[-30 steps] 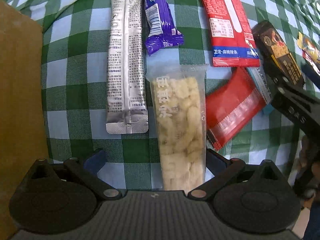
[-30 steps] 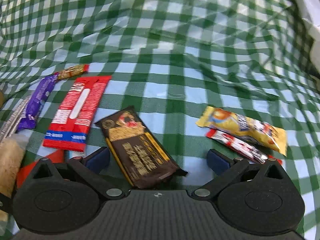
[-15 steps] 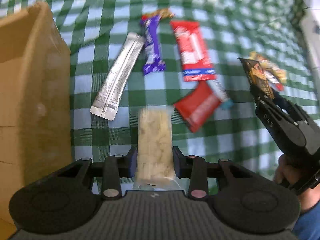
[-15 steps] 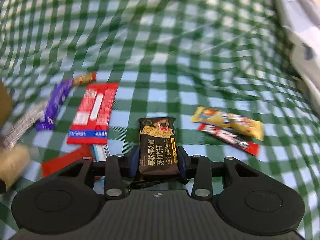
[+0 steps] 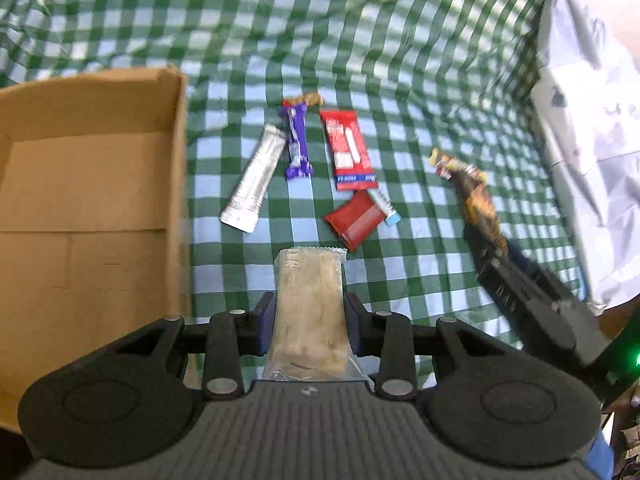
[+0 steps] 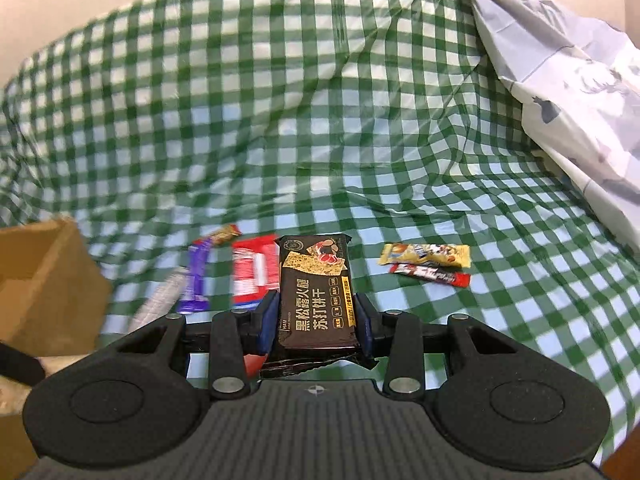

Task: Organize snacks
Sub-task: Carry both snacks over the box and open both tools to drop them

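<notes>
left hand-held gripper (image 5: 308,320) clamps the light, crinkly, crushable puffed-snack pack (image 5: 309,300) by its sides; right hand-held gripper (image 6: 317,316) grips the stiffer, fragile cracker pack (image 6: 314,292).

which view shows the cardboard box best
The left wrist view: the box fills its left side, open top and bare inside visible. The right wrist view catches only a blurred corner of it at the left edge.

The right gripper (image 6: 316,322) clamps an upright black foil cracker packet (image 6: 314,292); a yellow wrapped candy bar (image 6: 424,255) lies beyond, rightward.
</notes>
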Demonstrator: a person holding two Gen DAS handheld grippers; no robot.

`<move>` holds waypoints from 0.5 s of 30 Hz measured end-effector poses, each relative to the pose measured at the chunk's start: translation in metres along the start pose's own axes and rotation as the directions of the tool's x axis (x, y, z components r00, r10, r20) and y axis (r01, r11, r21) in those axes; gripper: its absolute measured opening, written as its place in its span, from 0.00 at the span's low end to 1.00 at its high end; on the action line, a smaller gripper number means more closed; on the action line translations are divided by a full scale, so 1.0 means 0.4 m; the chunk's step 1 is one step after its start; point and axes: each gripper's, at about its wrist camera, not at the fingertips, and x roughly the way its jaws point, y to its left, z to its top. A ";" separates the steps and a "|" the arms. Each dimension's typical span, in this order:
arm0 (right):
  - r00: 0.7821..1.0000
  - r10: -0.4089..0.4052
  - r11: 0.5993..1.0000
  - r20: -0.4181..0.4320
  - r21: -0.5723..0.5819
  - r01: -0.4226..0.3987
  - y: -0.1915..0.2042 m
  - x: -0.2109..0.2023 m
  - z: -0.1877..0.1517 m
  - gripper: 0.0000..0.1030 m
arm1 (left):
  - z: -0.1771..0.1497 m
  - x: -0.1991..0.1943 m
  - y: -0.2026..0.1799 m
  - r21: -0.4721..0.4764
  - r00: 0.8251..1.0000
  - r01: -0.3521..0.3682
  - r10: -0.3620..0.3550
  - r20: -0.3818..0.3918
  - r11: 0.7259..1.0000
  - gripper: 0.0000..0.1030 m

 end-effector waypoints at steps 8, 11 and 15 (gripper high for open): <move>0.987 0.160 0.987 0.000 -0.001 -0.160 0.203 -0.214 -0.022 0.40 | -0.117 -0.235 0.142 -0.093 0.991 -0.029 0.041 0.126 0.995 0.39; 0.974 0.224 0.974 -0.026 -0.032 -0.225 0.296 -0.256 -0.026 0.40 | -0.159 -0.298 0.216 -0.139 0.985 -0.044 0.067 0.159 0.989 0.39; 0.964 0.259 0.960 -0.057 -0.099 -0.264 0.418 -0.283 -0.026 0.40 | -0.196 -0.349 0.311 -0.182 0.982 -0.032 0.065 0.177 0.983 0.39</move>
